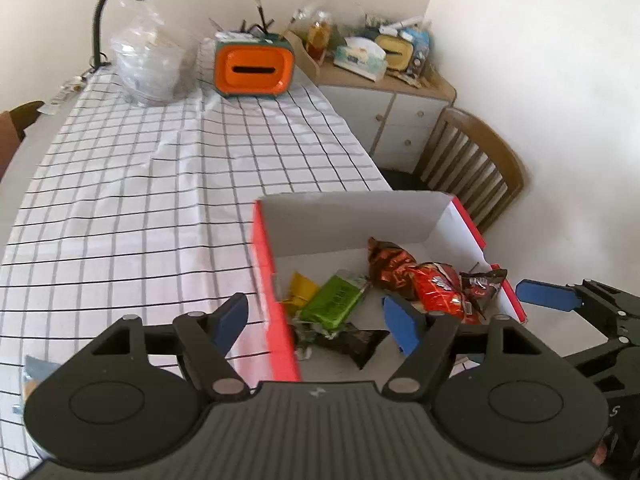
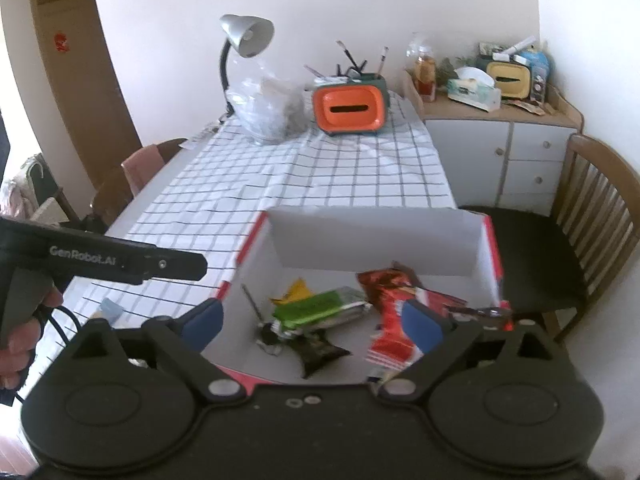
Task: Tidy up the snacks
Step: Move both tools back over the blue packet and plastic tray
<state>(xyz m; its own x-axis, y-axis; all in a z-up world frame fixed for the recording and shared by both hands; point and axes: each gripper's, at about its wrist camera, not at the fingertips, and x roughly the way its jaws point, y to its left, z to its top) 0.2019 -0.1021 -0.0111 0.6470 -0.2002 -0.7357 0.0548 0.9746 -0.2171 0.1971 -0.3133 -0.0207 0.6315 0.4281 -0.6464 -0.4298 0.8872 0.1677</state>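
Left gripper (image 1: 316, 322): jaws spread wide, nothing between them, hovering over the near-left wall of the red box (image 1: 266, 268). Right gripper (image 2: 314, 322): also wide open and empty, above the near edge of the same box.

Box sits at the near right corner of the checked tablecloth (image 1: 160, 184), open top, white inside. Contents, left to right: yellow wrapper (image 1: 300, 286), green snack bar (image 1: 334, 302), dark wrapper (image 1: 352, 342) nearest of all, red-brown foil bag (image 1: 390, 266), red snack pack (image 1: 440, 290), small dark packet (image 1: 482, 284) against the right wall.

Progress: looks nearly done, since every snack visible on the cloth side is already boxed. One bluish item (image 1: 34, 368) lies on the cloth near left; can't tell if it's a snack.

Orientation: green bar's long axis runs near-left to far-right, lying flat. Red pack lies roughly across the box, tilted toward the right wall.
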